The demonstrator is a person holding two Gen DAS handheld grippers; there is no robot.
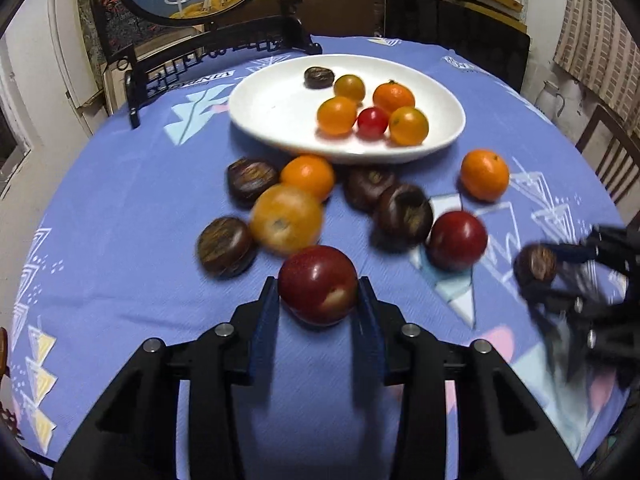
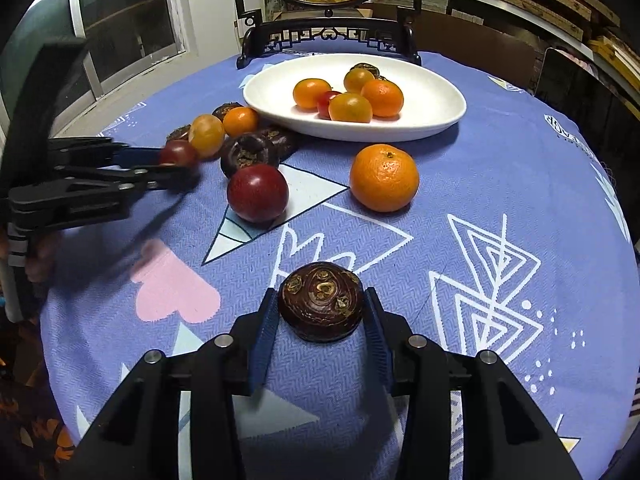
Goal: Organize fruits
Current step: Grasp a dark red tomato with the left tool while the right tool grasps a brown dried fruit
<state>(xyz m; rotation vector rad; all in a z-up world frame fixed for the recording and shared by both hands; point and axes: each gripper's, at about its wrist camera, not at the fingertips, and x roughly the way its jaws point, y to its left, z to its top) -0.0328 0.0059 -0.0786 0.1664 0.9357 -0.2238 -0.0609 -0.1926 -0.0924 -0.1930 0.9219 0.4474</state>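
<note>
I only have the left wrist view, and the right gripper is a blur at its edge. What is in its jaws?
Observer: A dark brown round fruit. The right gripper has a blue pad against each side of it.
Operator: Any detail on that fruit?
Observer: Its top shows ringed markings with a few tan bud-like spots.
Operator: What is behind the left gripper?
Observer: A striped sleeve shows at the handle of the left gripper.
</note>
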